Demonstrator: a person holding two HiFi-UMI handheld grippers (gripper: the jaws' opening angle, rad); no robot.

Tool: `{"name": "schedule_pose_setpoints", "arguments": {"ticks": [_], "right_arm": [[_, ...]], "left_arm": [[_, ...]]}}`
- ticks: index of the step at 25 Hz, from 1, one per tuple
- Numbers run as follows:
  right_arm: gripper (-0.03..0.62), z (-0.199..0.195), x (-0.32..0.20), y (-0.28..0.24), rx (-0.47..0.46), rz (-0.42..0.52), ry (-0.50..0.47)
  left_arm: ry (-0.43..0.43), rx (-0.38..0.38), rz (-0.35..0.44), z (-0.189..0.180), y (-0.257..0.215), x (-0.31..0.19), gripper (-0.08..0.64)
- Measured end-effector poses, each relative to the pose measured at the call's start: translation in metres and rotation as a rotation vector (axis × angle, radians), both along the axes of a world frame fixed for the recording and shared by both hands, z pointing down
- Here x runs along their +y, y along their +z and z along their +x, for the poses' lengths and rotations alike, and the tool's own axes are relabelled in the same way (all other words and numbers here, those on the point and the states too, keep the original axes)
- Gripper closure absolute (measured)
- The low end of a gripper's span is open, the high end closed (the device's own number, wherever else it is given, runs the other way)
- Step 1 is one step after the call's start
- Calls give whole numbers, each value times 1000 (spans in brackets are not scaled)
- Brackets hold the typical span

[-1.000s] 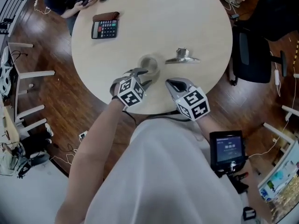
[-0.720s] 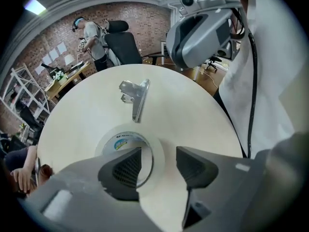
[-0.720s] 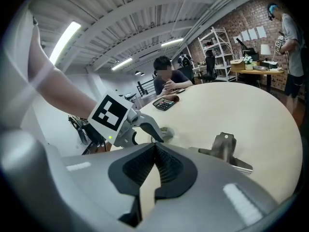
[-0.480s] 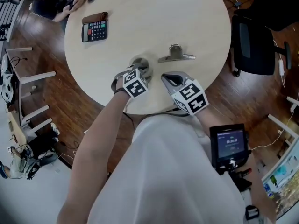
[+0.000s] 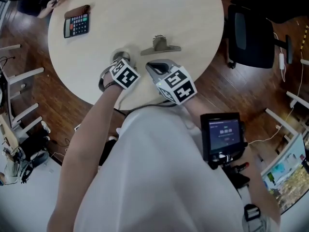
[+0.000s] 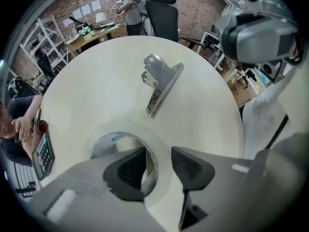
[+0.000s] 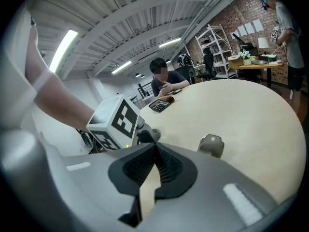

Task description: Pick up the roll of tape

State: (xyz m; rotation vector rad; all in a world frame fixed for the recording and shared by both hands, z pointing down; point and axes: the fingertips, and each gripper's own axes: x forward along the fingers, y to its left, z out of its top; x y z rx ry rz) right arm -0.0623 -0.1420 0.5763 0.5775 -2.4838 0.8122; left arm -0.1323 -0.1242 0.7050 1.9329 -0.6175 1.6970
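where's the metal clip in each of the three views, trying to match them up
Head view: the metal clip is in the upper middle of the picture.
Left gripper view: upper middle, beyond the tape roll.
Right gripper view: right of centre, a little below the middle.
Shared landmark: the calculator near the table's edge, also in the left gripper view and the right gripper view.

1 round table (image 5: 183, 13) bears 1 roll of tape (image 6: 123, 128), 1 metal clip (image 6: 159, 83) and 1 calculator (image 5: 77, 24).

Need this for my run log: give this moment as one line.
left hand-held gripper: jaws closing astride tape roll wall, not yet gripping | right hand-held gripper: shut, empty
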Motion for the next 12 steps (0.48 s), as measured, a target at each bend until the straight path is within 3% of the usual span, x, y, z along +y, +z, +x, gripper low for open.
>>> {"name": "schedule_pose_setpoints", "arguments": {"ticks": [3, 12], "right_arm": [[584, -1, 2, 1, -7, 9, -20], [584, 14, -11, 6, -4, 1, -72]], "left_arm": [[9, -47, -5, -5, 3, 7, 424], [35, -81, -3, 5, 6, 6, 442]]}}
